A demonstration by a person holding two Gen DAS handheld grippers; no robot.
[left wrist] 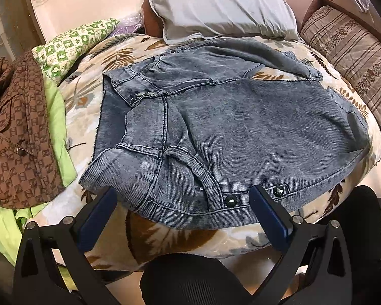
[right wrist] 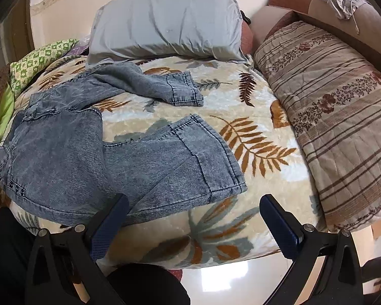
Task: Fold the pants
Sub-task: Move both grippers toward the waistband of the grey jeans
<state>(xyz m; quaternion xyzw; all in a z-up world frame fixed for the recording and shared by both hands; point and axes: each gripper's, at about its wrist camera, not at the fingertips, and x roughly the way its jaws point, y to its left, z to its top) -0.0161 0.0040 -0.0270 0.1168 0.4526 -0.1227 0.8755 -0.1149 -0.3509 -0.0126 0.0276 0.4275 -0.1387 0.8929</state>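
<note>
The pants [left wrist: 241, 127] lie unfolded on the bed, on a leaf-print blanket [right wrist: 241, 106]. The waistband faces the left side, the two legs run toward the right. In the right wrist view the legs are spread apart in a V: the near leg [right wrist: 180, 162] ends close to the bed's front edge, the far leg [right wrist: 170, 86] is bent and rumpled, its hem near the grey pillow [right wrist: 165, 25]. Bare blanket shows between the two hems and to the right of them, up to a striped quilt [right wrist: 330, 117] along the bed's right side. The near side seam of the pants, with dark round studs [left wrist: 230, 200], lies just inside the bed's front edge.

The left tool [left wrist: 183, 198] hovers at that front edge by the waist end, its fingers spread wide and holding nothing; the studded seam sits between them. The right tool [right wrist: 193, 206] is also spread and empty, over the blanket near the hem of the near leg.

To the left lie a brown patterned jacket [left wrist: 17, 132], green cloth [left wrist: 58, 117] and a green-and-white cushion [left wrist: 71, 43]. The jacket's print looks like repeated letters, too small to read.
</note>
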